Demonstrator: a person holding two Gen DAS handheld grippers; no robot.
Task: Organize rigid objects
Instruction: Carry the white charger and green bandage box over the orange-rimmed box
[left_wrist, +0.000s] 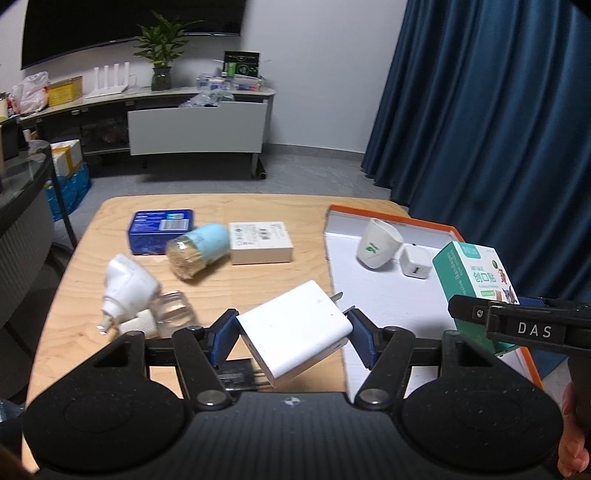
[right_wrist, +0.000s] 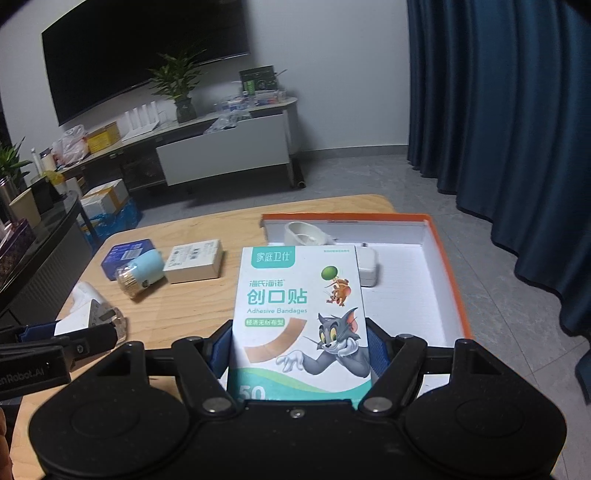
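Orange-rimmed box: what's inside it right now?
Inside the orange-rimmed box lie a white cup, tipped over, and a small white charger. The held bandage box hides part of its floor.

Your teal-and-white cardboard adhesive bandage box (right_wrist: 299, 317): lower edge hidden behind gripper body, hides most of small white cube charger (right_wrist: 367, 271). White conical cup (right_wrist: 306, 234) in orange-rimmed white tray (right_wrist: 443, 258) half covered. Print on flat beige rectangular box (left_wrist: 260, 242) too small for you to read. Clear glass bottle (left_wrist: 173, 308) blurred.

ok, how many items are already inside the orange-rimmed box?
2: a white cup lying on its side near the far end of the box, and a small white charger cube beside it. The held bandage box may hide more.
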